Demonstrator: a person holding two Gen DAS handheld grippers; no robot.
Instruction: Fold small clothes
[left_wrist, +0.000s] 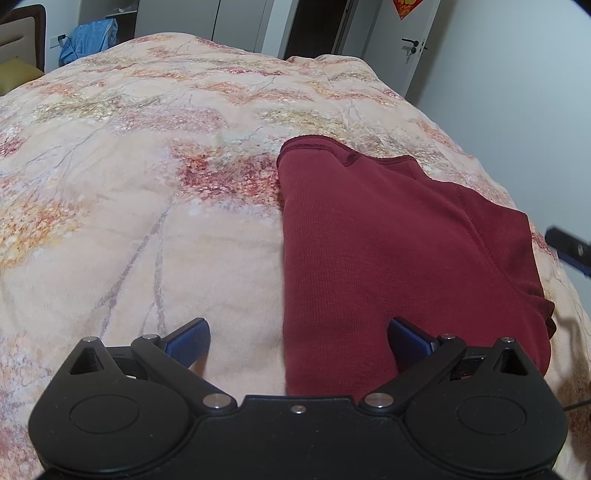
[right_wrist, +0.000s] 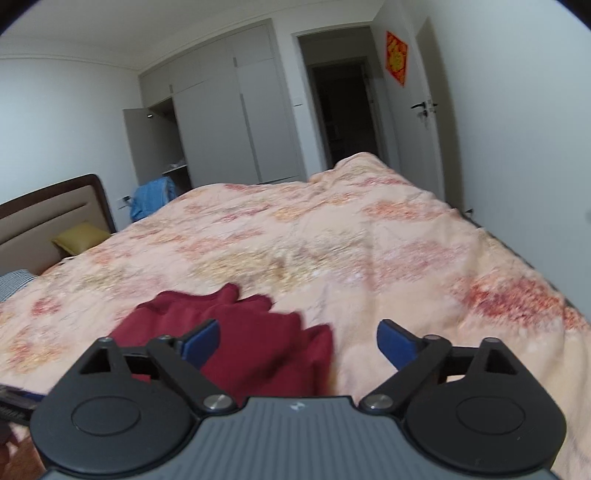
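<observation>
I am holding my left gripper (left_wrist: 298, 341) just above the bed cover (left_wrist: 147, 184), with its two blue fingers spread wide and nothing between them. The red garment (left_wrist: 388, 240) is lying flat on the cover and is running from the middle of my left view toward 2 o'clock; its straight folded edge is passing between the fingers. My right gripper (right_wrist: 298, 343) is also standing wide open and is gripping nothing; in its view, which is blurred, the garment is showing at 7 o'clock, partly behind the left finger. I am judging that the folding is already partly done, because one long side is looking doubled over with a clean line, while the far end near 1 o'clock is showing a loose hem and uneven layers. What is probably remaining is one more fold across the length and some smoothing. A blue cloth (right_wrist: 153, 195) is hanging far away at 10 o'clock, near the headboard (right_wrist: 55, 210).
</observation>
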